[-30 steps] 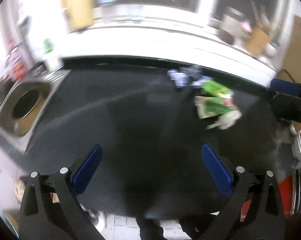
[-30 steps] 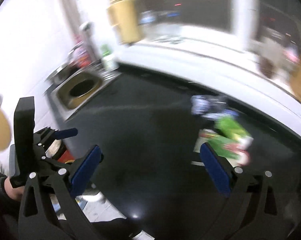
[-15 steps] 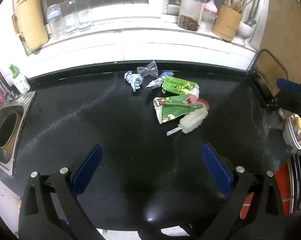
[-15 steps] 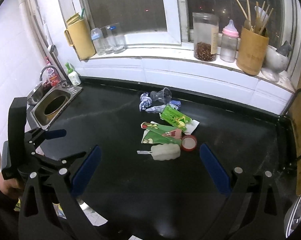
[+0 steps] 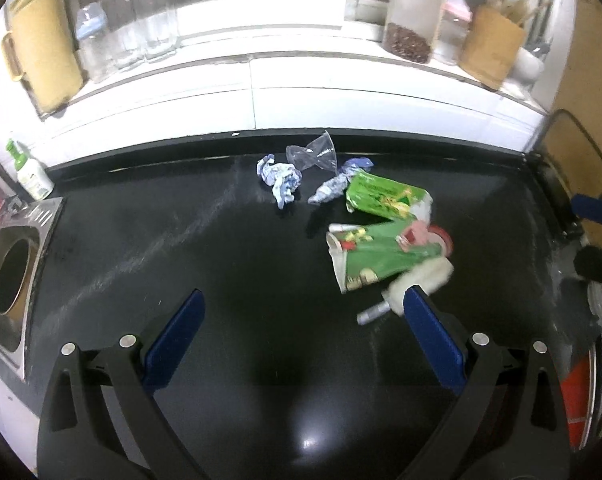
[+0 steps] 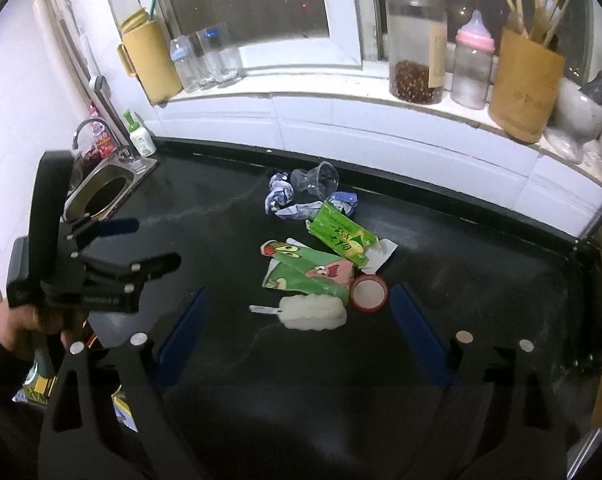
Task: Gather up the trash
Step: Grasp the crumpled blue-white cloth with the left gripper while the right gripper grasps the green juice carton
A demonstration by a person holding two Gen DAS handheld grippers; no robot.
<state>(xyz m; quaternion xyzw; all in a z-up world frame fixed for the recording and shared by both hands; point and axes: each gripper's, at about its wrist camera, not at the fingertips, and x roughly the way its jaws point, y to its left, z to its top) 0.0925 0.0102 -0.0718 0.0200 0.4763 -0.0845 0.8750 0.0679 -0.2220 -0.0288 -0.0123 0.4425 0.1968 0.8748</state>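
Left gripper [image 5: 301, 324]: jaws spread wide, empty, above bare black counter [image 5: 221, 248].
Right gripper [image 6: 297, 320]: wide apart, empty, white ice-cream bar [image 6: 313, 313] between its fingers.

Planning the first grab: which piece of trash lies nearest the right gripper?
The white ice-cream bar on a stick, at the pile's near edge, between the right gripper's open fingers; wrappers lie farther back.

Glossy black countertop [image 6: 229, 380] bearing a cluster of litter: crumpled blue-white wrappers [image 6: 279, 197], clear crushed plastic cup [image 6: 316, 181], two green snack packets [image 6: 343, 237], red-rimmed round lid [image 6: 368, 293], white ice-cream bar on its stick [image 6: 313, 313].
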